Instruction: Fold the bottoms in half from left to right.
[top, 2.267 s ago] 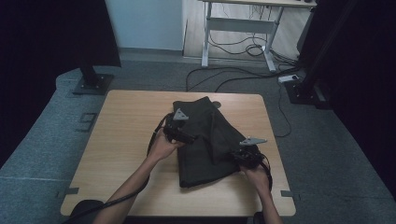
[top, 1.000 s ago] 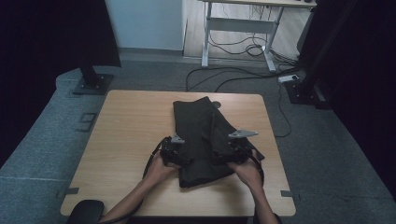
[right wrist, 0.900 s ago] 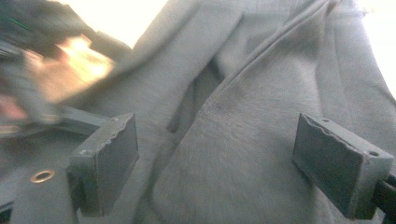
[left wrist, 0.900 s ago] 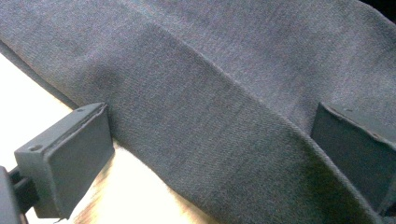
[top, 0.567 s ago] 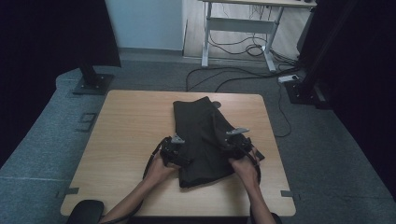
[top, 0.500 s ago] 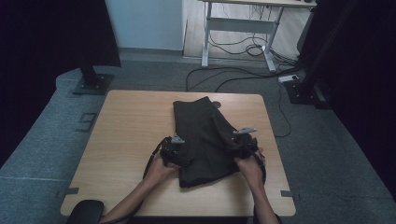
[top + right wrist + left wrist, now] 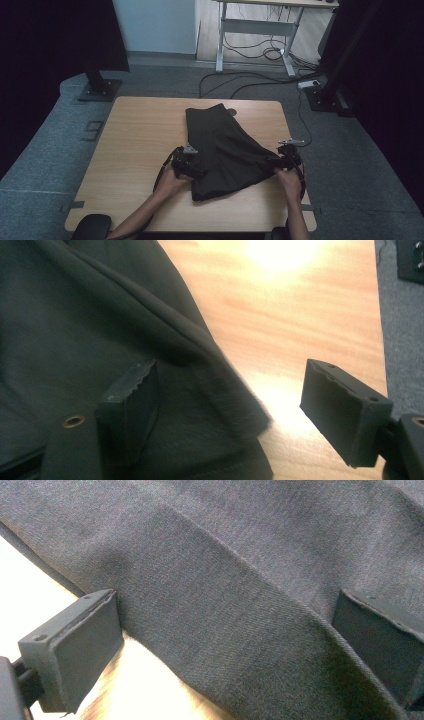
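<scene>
Dark folded garment [image 7: 225, 145] lies mid-desk [image 7: 140, 135], long axis running away from the person. Left gripper [image 7: 225, 645] and right gripper [image 7: 230, 405] sit at its near corners, L and R. Both sets of fingers spread, straddling the hem edge w/o pinching yet.

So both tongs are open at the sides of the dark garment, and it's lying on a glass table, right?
Not glass: the high view shows a wooden table. The rest holds: the left tongs and right tongs are open at the sides of the dark garment.

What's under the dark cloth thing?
The wooden table lies under the dark garment, bare around its edges. Anything else beneath the folds is covered, so I cannot tell.
</scene>
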### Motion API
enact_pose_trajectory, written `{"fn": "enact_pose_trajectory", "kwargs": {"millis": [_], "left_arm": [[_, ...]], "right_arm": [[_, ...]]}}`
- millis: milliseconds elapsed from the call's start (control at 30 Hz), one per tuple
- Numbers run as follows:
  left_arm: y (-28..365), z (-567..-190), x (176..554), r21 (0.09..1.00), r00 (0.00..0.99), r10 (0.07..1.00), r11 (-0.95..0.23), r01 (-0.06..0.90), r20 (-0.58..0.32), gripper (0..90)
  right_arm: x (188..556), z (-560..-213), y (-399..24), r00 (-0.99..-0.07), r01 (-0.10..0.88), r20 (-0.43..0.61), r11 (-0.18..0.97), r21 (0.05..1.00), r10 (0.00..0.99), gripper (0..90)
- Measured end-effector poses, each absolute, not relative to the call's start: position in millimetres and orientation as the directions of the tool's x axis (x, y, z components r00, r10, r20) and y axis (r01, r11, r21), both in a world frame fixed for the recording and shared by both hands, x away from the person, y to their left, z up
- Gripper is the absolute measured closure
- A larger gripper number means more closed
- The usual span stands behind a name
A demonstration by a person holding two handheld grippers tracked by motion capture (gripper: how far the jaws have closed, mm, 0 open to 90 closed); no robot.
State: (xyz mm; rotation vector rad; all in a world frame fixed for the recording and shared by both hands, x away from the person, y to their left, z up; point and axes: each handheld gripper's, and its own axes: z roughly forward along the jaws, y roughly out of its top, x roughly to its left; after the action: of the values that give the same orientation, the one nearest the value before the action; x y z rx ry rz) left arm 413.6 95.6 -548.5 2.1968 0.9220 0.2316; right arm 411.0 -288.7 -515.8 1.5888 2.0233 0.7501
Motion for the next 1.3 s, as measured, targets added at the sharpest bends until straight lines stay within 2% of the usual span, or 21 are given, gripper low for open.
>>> {"fn": "enact_pose_trajectory", "kwargs": {"millis": [100, 200, 367, 1033, 1233, 1300], "left_arm": [[96, -549, 414, 0.689, 0.727, 0.679, -0.476, 0.547, -0.108, 0.4], [96, -549, 413, 0.688, 0.726, 0.679, -0.475, 0.549, -0.109, 0.6], [102, -548, 412, 0.688, 0.726, 0.679, -0.479, 0.546, -0.104, 1.6], [191, -543, 407, 0.65, 0.632, 0.768, -0.429, 0.627, -0.103, 1.6], [197, -544, 404, 0.66, 0.62, 0.778, -0.412, 0.628, -0.104, 1.6], [197, -544, 404, 0.663, 0.623, 0.775, -0.41, 0.626, -0.11, 1.8]], "right_arm": [[413, -525, -294, -0.241, 0.737, 0.0, 0.183, 0.651, 0.971, 27.7], [413, -533, -297, -0.28, 0.753, 0.034, 0.198, 0.627, 0.959, 38.9], [410, -535, -298, -0.314, 0.755, 0.074, 0.202, 0.623, 0.946, 47.4], [336, -533, -210, -0.607, 0.648, 0.032, 0.472, 0.598, 0.794, 51.5], [329, -532, -199, -0.638, 0.631, 0.033, 0.497, 0.596, 0.769, 50.1], [329, -533, -200, -0.638, 0.629, 0.032, 0.496, 0.598, 0.769, 45.1]]}}
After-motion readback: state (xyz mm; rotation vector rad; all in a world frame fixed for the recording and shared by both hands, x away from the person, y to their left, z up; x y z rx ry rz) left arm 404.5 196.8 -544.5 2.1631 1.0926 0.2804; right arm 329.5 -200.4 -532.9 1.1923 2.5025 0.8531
